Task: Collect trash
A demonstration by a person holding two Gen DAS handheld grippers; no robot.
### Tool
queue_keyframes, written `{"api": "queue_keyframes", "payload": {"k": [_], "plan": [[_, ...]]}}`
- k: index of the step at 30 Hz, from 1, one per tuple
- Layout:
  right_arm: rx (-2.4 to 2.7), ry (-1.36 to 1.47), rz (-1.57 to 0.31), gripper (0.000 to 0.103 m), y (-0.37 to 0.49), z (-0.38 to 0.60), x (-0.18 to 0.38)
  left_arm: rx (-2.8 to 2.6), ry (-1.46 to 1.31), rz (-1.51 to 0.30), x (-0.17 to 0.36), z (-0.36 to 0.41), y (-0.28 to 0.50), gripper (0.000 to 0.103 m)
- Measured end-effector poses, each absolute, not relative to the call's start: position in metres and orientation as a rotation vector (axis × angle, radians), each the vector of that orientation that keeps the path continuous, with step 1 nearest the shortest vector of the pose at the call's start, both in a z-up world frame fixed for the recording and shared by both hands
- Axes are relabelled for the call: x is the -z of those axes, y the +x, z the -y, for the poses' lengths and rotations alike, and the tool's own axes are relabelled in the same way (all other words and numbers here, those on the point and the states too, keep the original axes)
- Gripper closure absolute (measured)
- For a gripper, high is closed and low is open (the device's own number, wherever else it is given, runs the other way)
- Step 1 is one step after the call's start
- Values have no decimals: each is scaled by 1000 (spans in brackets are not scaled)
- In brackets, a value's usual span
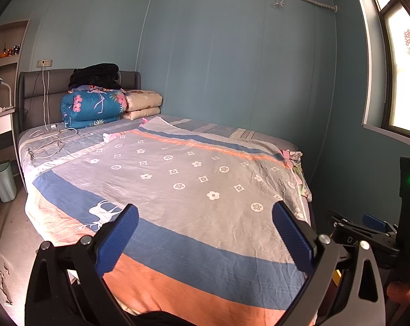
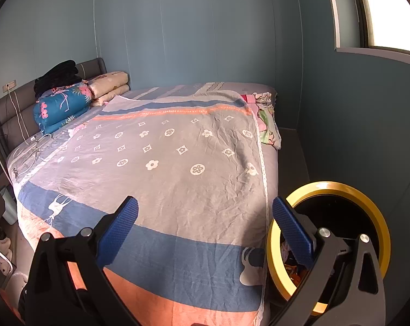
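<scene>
My left gripper [image 1: 205, 233] is open and empty above the foot of a bed covered by a grey, blue and orange bedspread [image 1: 177, 179]. My right gripper [image 2: 205, 231] is open and empty over the same bedspread [image 2: 164, 163]. A yellow-rimmed black trash bin [image 2: 335, 187] stands at the bed's right corner, behind my right finger, with some scraps inside. A small white and pink crumpled scrap [image 1: 108, 136] lies on the bed near the pillows; it also shows in the right wrist view [image 2: 74, 129]. The right gripper's body [image 1: 378, 231] shows at the left view's right edge.
Folded quilts [image 1: 93, 106] and black clothes [image 1: 96, 76] are stacked at the headboard. White charger cables [image 1: 50, 138] lie on the bed's left side. A pale green bin [image 1: 4, 180] stands on the floor left of the bed. Clothes [image 2: 267, 119] hang off the bed's right edge.
</scene>
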State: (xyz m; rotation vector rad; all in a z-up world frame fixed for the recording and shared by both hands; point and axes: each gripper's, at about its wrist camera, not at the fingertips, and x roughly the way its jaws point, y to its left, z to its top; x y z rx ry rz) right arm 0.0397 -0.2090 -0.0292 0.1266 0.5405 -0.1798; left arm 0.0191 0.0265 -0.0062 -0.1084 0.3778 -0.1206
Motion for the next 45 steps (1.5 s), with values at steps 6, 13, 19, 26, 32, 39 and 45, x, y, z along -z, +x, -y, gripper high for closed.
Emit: {"api": "queue_keyframes", "payload": {"k": [6,13,19,26,32,39,45], "plan": [[184,133,-550,8,41,211,31,121,-107,-380,6,-24,20,8],[185,132,-552,8,41,211,32,125,-112,-384,8,-23,20,8],[187,134,-558,8,42,213,33,128,-114,-384,9,-24,20,8],[184,136,-563,8,43,213,35,131,-109,-389,10,-23,21,8],[185,140,-570,8,44,215,37,123,-102,-390,11,-21,22,8],[185,147,-584,8,46,216,41,138,-118,-397,15,-21,24,8],[187,150,-588,8,47,217,43,148,-117,-410,16,-20,26,8]]}}
